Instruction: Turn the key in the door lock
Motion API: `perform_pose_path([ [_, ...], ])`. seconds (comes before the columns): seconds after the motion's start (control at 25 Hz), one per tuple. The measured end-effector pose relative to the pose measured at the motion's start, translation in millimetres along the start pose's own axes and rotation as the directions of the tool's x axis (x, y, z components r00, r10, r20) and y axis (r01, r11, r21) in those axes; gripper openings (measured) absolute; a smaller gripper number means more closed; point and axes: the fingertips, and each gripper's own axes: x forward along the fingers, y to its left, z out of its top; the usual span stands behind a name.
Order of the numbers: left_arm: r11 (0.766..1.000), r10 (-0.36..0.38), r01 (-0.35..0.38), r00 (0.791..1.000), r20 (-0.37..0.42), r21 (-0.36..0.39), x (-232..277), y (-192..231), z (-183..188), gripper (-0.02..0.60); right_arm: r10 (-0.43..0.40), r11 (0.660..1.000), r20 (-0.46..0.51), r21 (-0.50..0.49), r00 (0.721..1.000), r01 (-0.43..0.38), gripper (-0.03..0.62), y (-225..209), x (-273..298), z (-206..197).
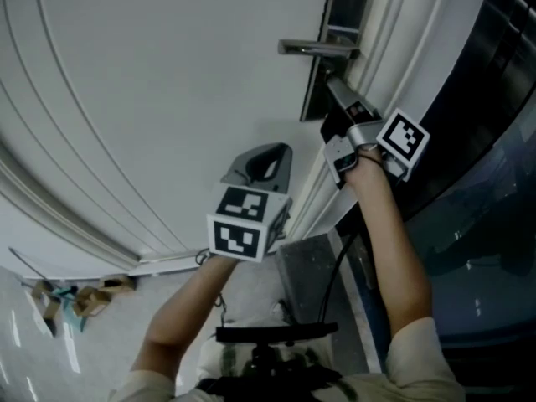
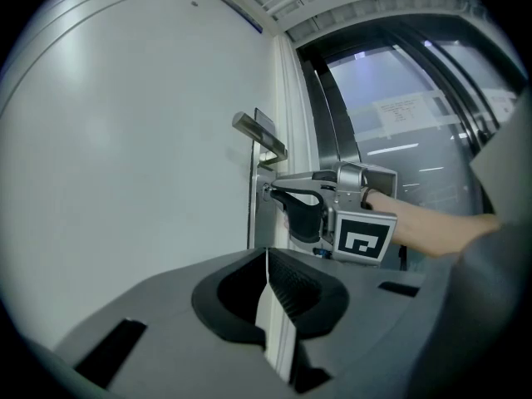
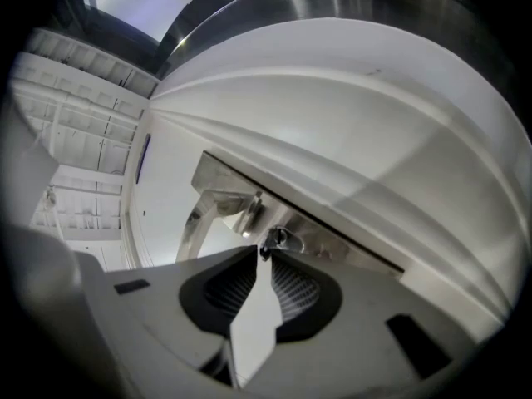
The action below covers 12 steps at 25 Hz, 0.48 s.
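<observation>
Two grippers, but only one has work. My right gripper (image 3: 263,252) is up against the door (image 1: 167,74), its tips clenched, as far as I can judge, on the edge of the key (image 3: 281,239). The key sits in the lock below the handle (image 1: 318,48), and its head shows at 2 o'clock of the tips. I hold the gripper nose-on to the lock, I judge, so that a roll of my wrist turns the key without bending it.

My left gripper (image 2: 266,254) hangs back at 8 o'clock of the right one in the head view, jaws together on nothing and clear of the door.

Each marker cube (image 1: 404,139) carries only black-and-white squares, no words. A sheet of paper (image 2: 407,109) on the glass, at 2 o'clock in the left gripper view, has print too small to read.
</observation>
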Motion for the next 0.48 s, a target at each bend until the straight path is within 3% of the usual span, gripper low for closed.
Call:
perform_pose_path([
  [0.12, 1.0, -0.011, 0.011, 1.0, -0.006, 0.007, -7.3, 0.9, -2.4, 0.018, 0.005, 0.998, -0.017, -0.058, 1.0, -0.006, 0.066, 7.9, -7.0, -11.0],
  [0.32, 0.999, -0.03, 0.03, 0.999, -0.03, 0.016, -22.3, 3.4, -12.7, 0.018, 0.016, 0.966, -0.084, -0.255, 0.996, -0.037, 0.063, 30.4, -19.0, -45.3],
  [0.48, 0.998, -0.055, 0.056, 0.997, -0.053, 0.012, -38.8, 3.4, -26.2, 0.018, -0.077, 0.929, -0.097, -0.367, 0.992, 0.037, 0.038, 29.9, -40.8, -81.4],
])
